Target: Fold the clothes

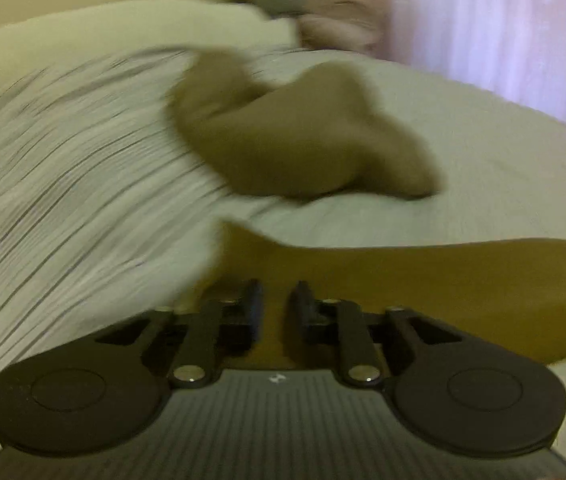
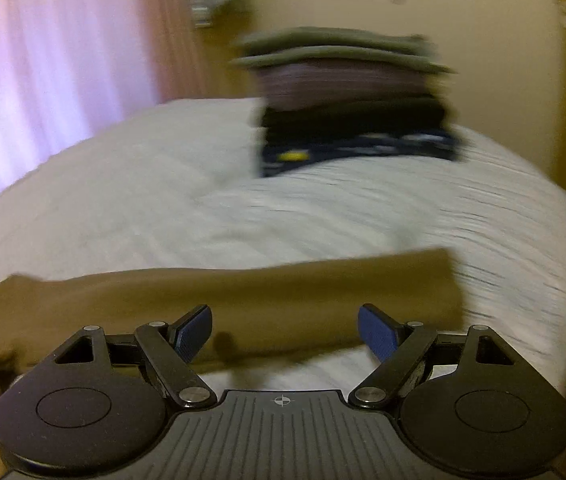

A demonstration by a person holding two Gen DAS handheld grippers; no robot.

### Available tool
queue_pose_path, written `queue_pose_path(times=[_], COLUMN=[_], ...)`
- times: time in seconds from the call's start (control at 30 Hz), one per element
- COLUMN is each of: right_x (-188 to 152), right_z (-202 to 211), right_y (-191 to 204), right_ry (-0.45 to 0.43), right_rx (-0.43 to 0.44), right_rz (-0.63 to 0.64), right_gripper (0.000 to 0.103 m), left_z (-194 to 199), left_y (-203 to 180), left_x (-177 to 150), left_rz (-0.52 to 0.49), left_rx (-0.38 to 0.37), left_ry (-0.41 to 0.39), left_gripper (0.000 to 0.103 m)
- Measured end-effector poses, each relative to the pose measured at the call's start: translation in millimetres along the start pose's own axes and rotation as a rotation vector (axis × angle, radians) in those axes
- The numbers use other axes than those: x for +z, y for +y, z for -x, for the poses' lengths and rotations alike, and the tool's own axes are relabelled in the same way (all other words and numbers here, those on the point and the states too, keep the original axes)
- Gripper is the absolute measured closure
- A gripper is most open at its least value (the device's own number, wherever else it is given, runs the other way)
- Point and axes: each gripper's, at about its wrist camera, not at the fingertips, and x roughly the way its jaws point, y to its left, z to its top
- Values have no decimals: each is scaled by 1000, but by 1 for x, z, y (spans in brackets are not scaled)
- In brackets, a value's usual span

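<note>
Bed (image 1: 483, 168): covered with a white sheet with thin dark stripes, rumpled on the left in the left wrist view. Both views are blurred.

Brown garment (image 1: 423, 280): a flat olive-brown cloth spread across the near part of the bed, directly ahead of both grippers. In the right wrist view the same garment (image 2: 243, 292) lies as a wide band with a squared corner at its right end and a ragged edge at its left.

Bunched brown cloth (image 1: 295, 132): a crumpled heap of the same colour, farther back on the sheet. Whether it is joined to the flat garment cannot be told.

Stack of folded clothes (image 2: 347, 100): at the far side of the bed in the right wrist view; grey-green pieces on top, a mauve one under them, then black, and a dark blue patterned one at the bottom, resting on the sheet.

Left gripper (image 1: 277, 296): black fingers drawn close together with only a narrow slit between them, over the edge of the brown garment. Blur hides whether any cloth is pinched.

Right gripper (image 2: 285, 332): blue-padded fingers (image 2: 195, 332) spread wide apart, nothing between them, poised above the brown garment.

Pink curtain (image 2: 43, 80): behind the bed.

Cream wall (image 2: 503, 80): behind the stack.
</note>
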Motion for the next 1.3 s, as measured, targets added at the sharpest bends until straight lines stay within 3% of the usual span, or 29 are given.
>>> queue_pose_path(times=[0.07, 0.13, 0.2, 0.27, 0.33, 0.43, 0.53, 0.6, 0.73, 0.83, 1.0, 1.07, 1.13, 1.27, 1.3], right_x=[-1, -3, -2, -1, -1, -7, -24, -43, -87, -125, -160, -162, -156, -129, -122], right_z=[-13, -18, -13, -2, 13, 43, 83, 109, 155, 154, 163, 172, 185, 214, 222], right_y=[1, -6, -16, -20, -12, 20, 62, 83, 117, 112, 69, 57, 48, 44, 45], right_ry=[37, 57, 65, 68, 72, 77, 74, 73, 76, 198, 322, 352, 333, 290, 279], right_rx=[-26, -71, -100, -96, -51, 86, 240, 325, 463, 428, 369, 353, 342, 366, 376], right_rz=[13, 4, -27, -40, -19, 62, 202, 312, 532, 594, 569, 535, 473, 345, 326], right_gripper=[20, 20, 20, 20, 20, 20, 20, 20, 20, 20, 20, 20, 20, 20, 20], left_z=[1, 11, 25, 45, 70, 113, 164, 193, 226, 231, 265, 281, 305, 342, 351], left_y=[20, 24, 14, 0, -26, -83, -141, -171, -200, -188, -147, -139, -139, -147, -149], left_x=[0, 4, 9, 12, 4, -12, -50, -79, -142, -180, -192, -187, -183, -165, -161], left_rz=[119, 115, 44, 44, 14, -86, -197, -240, -309, -307, -274, -264, -273, -301, -308], left_rx=[15, 57, 90, 33, -103, -336, -594, -727, -723, -639, -533, -472, -428, -384, -378], left_ry=[-3, -13, -10, -2, 11, 38, 89, 111, 191, 287, 329, 328, 288, 232, 218], left_gripper=[100, 101, 97, 92, 92, 92, 92, 89, 89, 91, 91, 83, 69, 67, 62])
